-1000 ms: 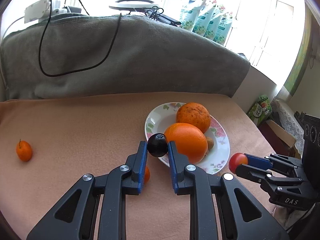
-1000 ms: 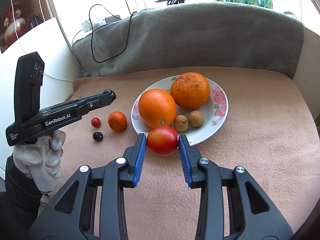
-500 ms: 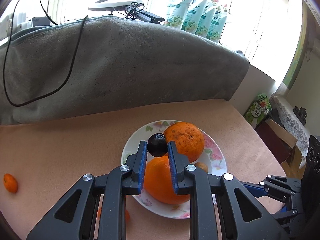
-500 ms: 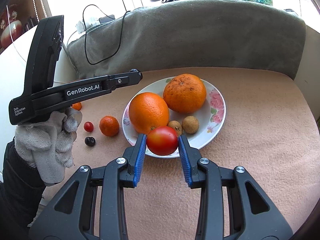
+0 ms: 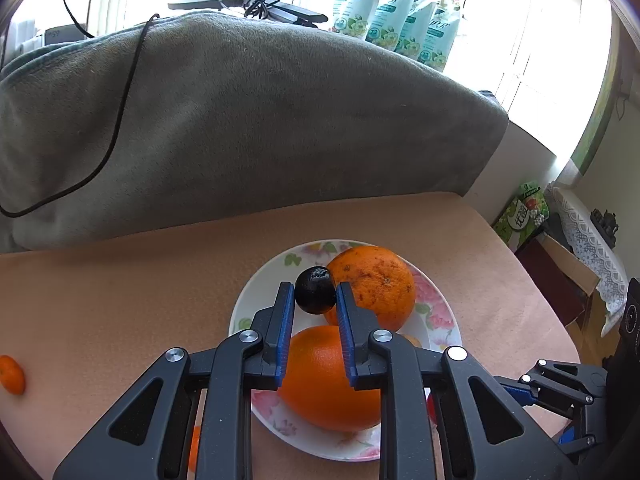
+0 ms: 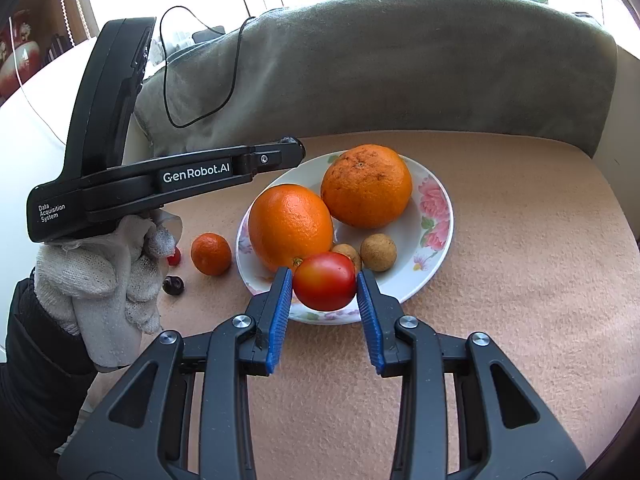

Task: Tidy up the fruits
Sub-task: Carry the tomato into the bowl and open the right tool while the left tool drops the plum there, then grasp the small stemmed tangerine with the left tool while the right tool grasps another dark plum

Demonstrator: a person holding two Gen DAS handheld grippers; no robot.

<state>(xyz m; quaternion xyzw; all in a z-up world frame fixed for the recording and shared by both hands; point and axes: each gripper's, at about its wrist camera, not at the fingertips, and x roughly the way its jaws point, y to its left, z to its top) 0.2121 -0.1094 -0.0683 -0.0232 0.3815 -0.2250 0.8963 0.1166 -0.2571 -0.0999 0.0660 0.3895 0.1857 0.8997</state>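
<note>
Left wrist view: dark plum [image 5: 315, 290] clamped in left gripper [image 5: 315, 294] fingers, held above floral plate [image 5: 256, 304]. Right wrist view: tomato [image 6: 325, 281] gripped at sides by right gripper [image 6: 324, 286], over plate rim. Both judged light, soft, easily bruised; gentle grip across widest part advised.

Peach-cloth table [image 6: 520, 240] w/ plate [image 6: 442, 216], mandarin [image 6: 211, 254]

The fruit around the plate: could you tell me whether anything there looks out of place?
Yes. A small mandarin, a tiny red fruit and a dark berry lie loose on the cloth left of the plate, while the other fruit is on it.
</note>
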